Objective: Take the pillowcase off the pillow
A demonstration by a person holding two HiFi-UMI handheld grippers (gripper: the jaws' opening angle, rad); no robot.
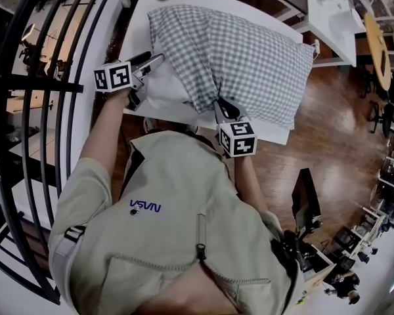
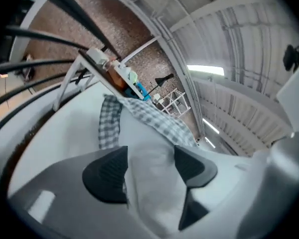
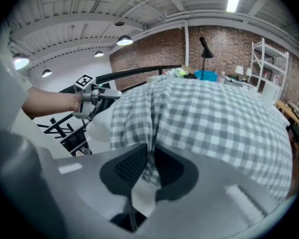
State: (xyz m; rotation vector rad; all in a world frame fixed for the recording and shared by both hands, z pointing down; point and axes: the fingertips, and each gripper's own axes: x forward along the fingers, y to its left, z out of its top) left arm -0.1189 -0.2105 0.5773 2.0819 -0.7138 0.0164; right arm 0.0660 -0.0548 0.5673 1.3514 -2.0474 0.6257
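My right tool [image 3: 149, 169] was almost closed, its pads pinching a gathered fold of the checked pillowcase [image 3: 219, 118] at the edge nearest me. My left tool [image 2: 150, 167] stood wide. The bare white corner of the pillow [image 2: 149, 195] lay between its jaws, and the pads did not seem to press on it.

Just beyond the tools, the case had come back only from that one corner. A small patch of white stuffing showed on my left side, with the checked hem bunched beside it. I judged the job was barely begun: the mouth of the case was loosened, but nothing more had been freed.

Farther out, the rest of the pillow was wrapped in the checked cloth, plump and full right to its far end. The whole thing lay on the white table [image 1: 139, 25], with neither end lifted that I could see.

Nearly all the work seemed left to do. I reckoned the exposed corner had to be gripped and held, then the case drawn along the whole length until the far end slipped out. Bunched cloth dragging the pillow along with it looked the likeliest snag.
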